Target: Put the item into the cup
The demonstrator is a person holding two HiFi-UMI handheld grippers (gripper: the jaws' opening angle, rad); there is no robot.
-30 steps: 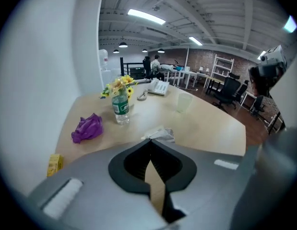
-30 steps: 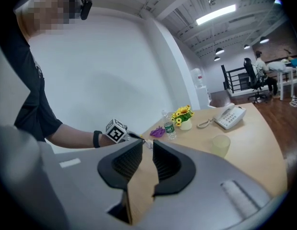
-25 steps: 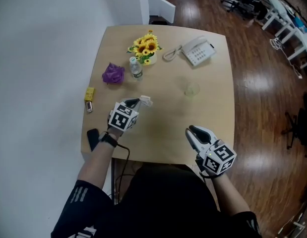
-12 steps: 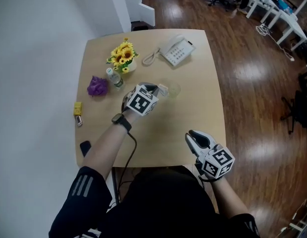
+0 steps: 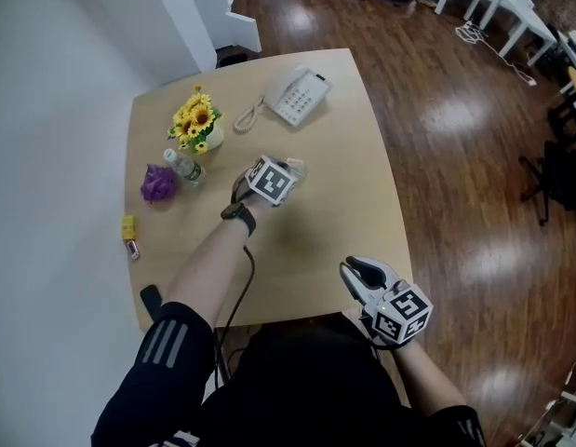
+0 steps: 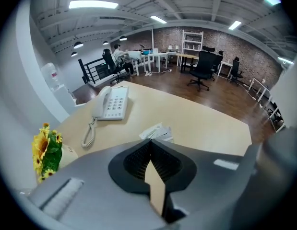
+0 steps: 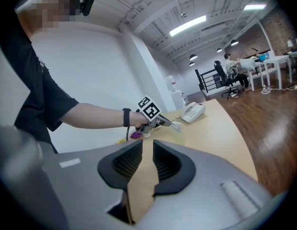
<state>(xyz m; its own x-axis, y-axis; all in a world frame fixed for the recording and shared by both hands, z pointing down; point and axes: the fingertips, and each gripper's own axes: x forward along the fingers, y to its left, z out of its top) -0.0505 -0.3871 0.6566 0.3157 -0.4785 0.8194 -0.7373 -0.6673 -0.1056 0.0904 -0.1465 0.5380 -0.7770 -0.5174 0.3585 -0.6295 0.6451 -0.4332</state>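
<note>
My left gripper (image 5: pixel 286 170) reaches out over the middle of the wooden table (image 5: pixel 353 184), shut on a small white packet (image 5: pixel 294 168). In the left gripper view the packet (image 6: pixel 158 132) sticks out past the closed tips (image 6: pixel 152 142). The right gripper view shows that hand from the side, with the packet (image 7: pixel 177 125) hanging low over the tabletop. I cannot make out the clear cup in the head view; the gripper and packet cover the spot where it stood. My right gripper (image 5: pixel 354 268) hovers at the table's near edge, its jaws a little apart (image 7: pixel 147 145) with nothing between them.
A white telephone (image 5: pixel 295 97) lies at the far side of the table. A pot of sunflowers (image 5: pixel 196 124), a small water bottle (image 5: pixel 182 167) and a purple bundle (image 5: pixel 158 182) sit at the left. A small yellow item (image 5: pixel 128 228) lies near the left edge.
My left gripper has carried the packet forward and right, from the near left of the table to the spot where the clear cup stood. The right gripper has stayed at the near edge.
</note>
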